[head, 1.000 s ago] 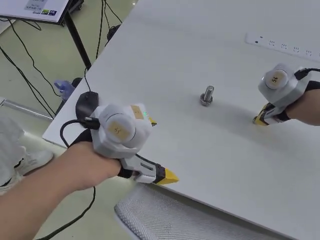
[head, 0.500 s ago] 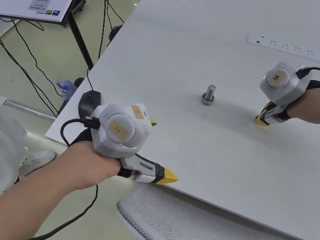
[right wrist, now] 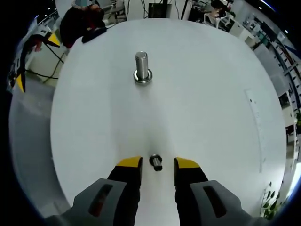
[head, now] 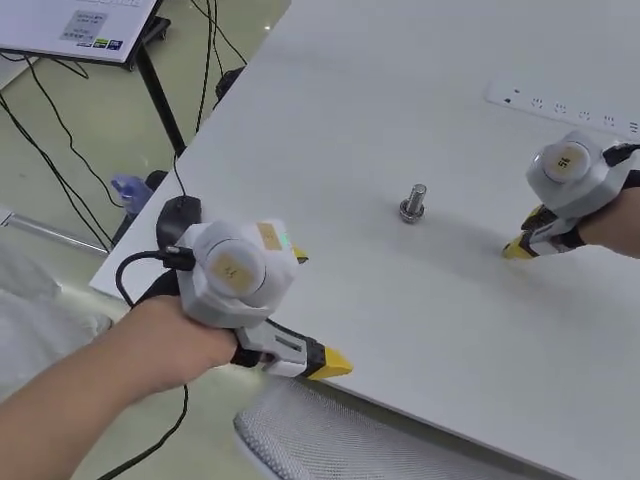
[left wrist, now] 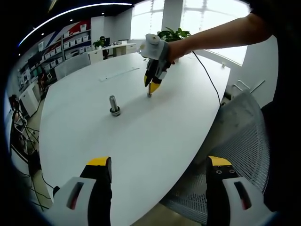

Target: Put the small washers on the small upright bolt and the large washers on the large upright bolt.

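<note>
I've got the L gripper (left wrist: 159, 162) spread wide, holding nothing, at the table's (head: 380, 90) near edge over the chair (head: 330, 440). R gripper (right wrist: 158, 164) jaws parted either side of the small bolt (right wrist: 155, 161), w/ gaps. Large bolt (right wrist: 142, 68) stands mid-table, free tabletop all round.

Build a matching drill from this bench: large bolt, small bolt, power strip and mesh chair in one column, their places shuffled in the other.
1. large bolt
2. small bolt
3. power strip
4. mesh chair

A. between the open jaws of the right claw
B. below the near edge of the table, beside the left claw
C. upright at mid-table, apart from both claws
D. flat on the table, beyond the right claw

Pairs: 1-C, 2-A, 3-D, 4-B.
</note>
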